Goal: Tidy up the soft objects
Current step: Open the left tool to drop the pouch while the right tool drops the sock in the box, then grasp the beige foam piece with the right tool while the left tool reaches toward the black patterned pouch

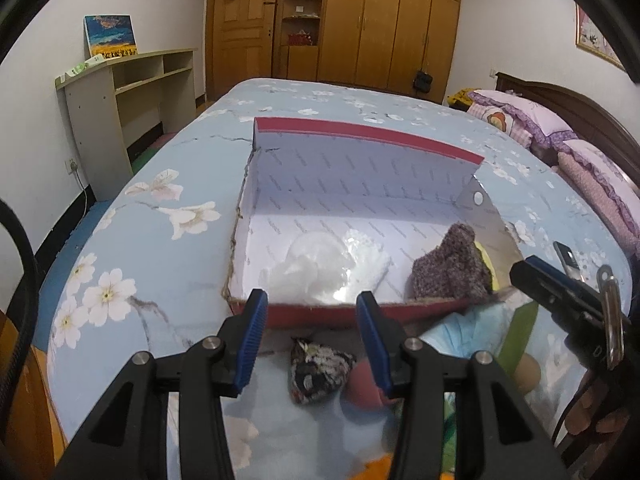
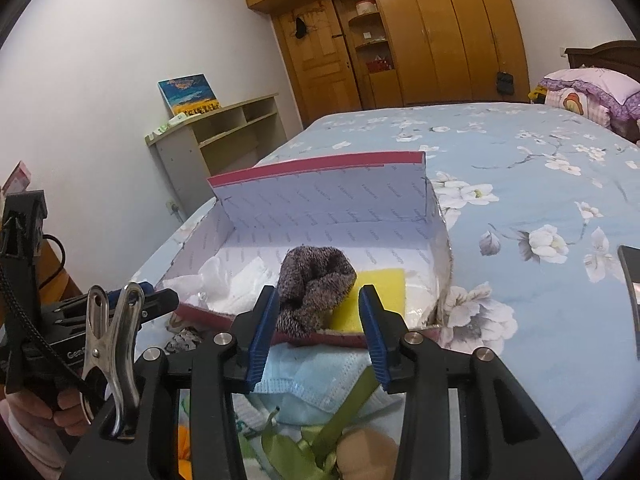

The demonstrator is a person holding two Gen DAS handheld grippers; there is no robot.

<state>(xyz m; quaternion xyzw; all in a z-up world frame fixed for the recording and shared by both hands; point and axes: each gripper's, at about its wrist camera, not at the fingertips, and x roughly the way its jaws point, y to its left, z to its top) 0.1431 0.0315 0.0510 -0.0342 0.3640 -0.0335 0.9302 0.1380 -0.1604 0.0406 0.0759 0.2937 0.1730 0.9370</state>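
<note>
A red cardboard box (image 1: 352, 312) with a white printed lining is sitting open on a bed with a light blue floral cover (image 1: 160, 240), its lid standing upright along the far side. Inside the box, a crumpled white plastic bag (image 1: 316, 268) is lying at the near left, and a fuzzy grey-purple sock (image 2: 316, 288) is resting at the near right, partly covering a yellow sponge (image 2: 380, 284).

The left gripper (image 1: 312, 336) is hovering just in front of the box's near wall with its blue-padded jaws standing apart and nothing between them. Below it, on the bedcover outside the box, a black-and-white patterned cloth bundle (image 1: 316, 372) is lying beside a reddish round soft thing (image 1: 364, 388).

The right gripper (image 2: 316, 328) is likewise hanging at the near edge of the box, jaws spread and empty, with the sock visible beyond the gap between them. Beneath it, a pale blue face mask (image 2: 312, 380) is lying on a small heap together with a green ribbon (image 2: 340, 420) and a beige round object (image 2: 364, 456).

A dark phone (image 1: 566, 260) is lying on the bedcover to the right of the box. Pink and purple pillows (image 1: 528, 120) are stacked at the far right, and a wooden wardrobe (image 1: 380, 20) is filling the far wall.
</note>
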